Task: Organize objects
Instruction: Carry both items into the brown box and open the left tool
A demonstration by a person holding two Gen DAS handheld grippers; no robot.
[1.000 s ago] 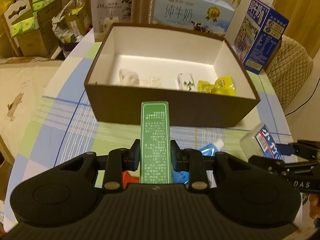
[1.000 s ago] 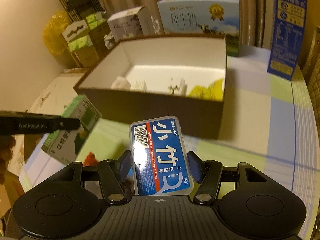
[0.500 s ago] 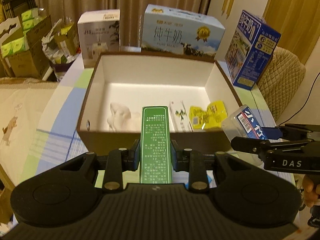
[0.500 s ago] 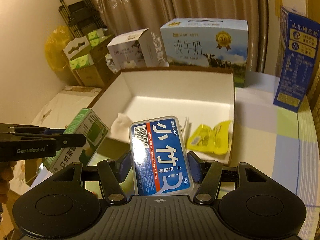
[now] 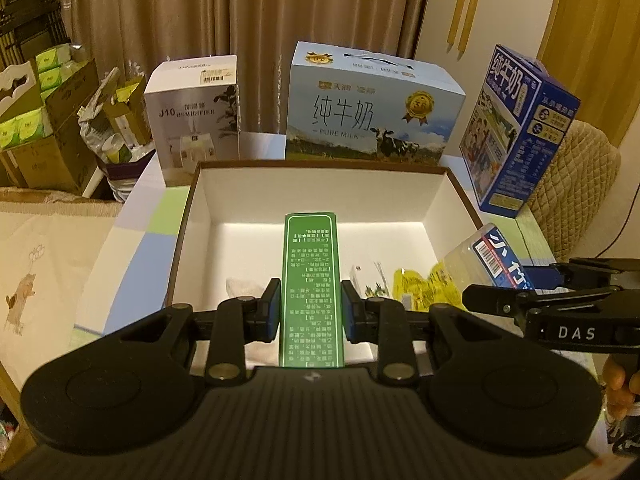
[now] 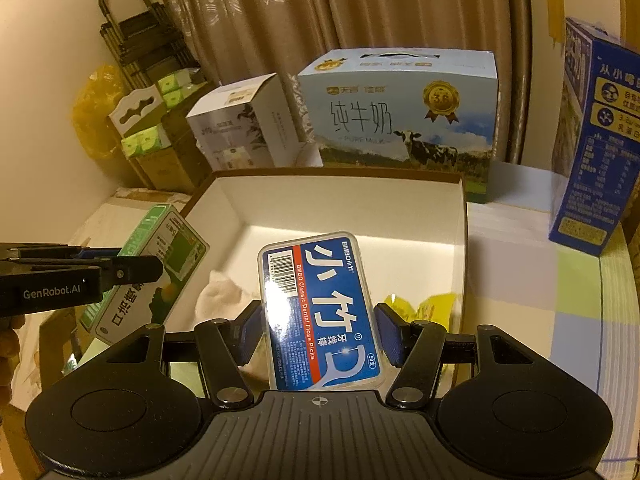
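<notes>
Both claws clamp boxes: slim green carton (image 5: 312, 288), glossy floss case (image 6: 320, 312).

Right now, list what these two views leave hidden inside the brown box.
- White lump: right wrist view, partly behind the floss pick case; left wrist view, behind the green box.
- Yellow packets: print too small to read, cut off by the right gripper.
- Brown box near floor: covered by the left gripper.
</notes>
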